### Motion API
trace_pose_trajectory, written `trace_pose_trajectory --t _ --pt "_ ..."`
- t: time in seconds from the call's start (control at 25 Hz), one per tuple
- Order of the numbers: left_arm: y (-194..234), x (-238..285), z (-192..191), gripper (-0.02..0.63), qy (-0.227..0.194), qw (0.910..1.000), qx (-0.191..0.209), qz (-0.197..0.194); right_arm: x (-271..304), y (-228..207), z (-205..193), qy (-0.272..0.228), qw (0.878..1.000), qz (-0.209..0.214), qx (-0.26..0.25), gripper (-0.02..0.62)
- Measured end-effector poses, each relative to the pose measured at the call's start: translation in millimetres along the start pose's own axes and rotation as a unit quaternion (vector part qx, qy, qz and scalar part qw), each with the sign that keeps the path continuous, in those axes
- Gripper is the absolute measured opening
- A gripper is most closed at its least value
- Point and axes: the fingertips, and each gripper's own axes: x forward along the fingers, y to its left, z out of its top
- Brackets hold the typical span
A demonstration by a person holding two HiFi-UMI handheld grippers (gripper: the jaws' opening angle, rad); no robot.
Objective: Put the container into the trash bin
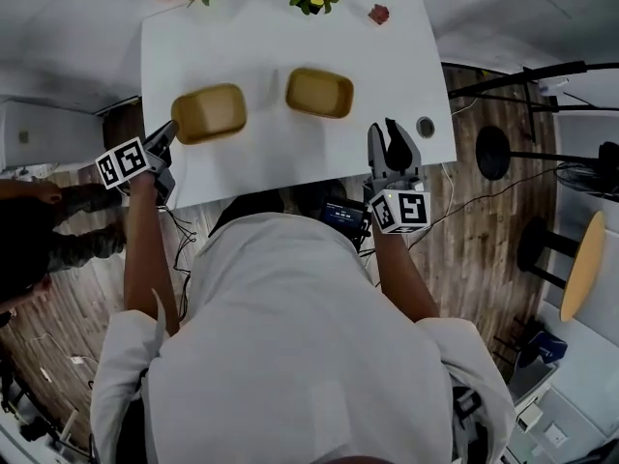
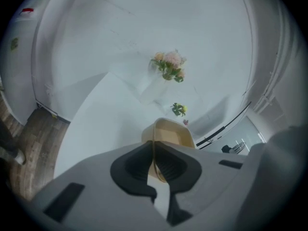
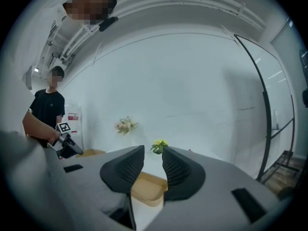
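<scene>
- Left gripper (image 1: 166,135), at the frame's left: jaws clamped on the rim of a tan container (image 1: 208,112), possibly raised off the white table (image 1: 290,37).
- Right gripper (image 1: 395,143), right of centre: jaws apart, holding nothing; second container (image 1: 319,92) lies beyond.

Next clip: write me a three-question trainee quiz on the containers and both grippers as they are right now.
1. True or false: the left gripper is shut on the rim of the left container.
2. How many tan containers does the head view show at the white table? A) one B) two C) three
3. Fill in: the jaws of the right gripper stand ____ and grip nothing.

Key: 1 true. 2 B. 3 apart; the right container lies ahead of them, untouched.
</scene>
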Motion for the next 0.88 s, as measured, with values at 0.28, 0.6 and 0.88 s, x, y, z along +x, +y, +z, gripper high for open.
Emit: trace_pose_trajectory --t 0.28,0.6,0.88 --pt "-90.4 -10.6 -3.9 0.023 -0.020 0.9971 0.051 -0.052 -83.5 -34.0 19.5 -0.033 0.999 -0.038 -0.012 0.133" --pt "-191.2 -1.2 -50.7 0.023 -0.002 0.9886 0.104 -0.109 -191.4 -59.7 22.9 -0.068 0.994 -0.085 -0.014 0.132" --pt "-258.3 2.3 -121.7 0.023 0.028 0.9790 0.137 -0.148 -293.6 -74.3 8.8 -0.089 0.987 -0.131 -0.013 0.124"
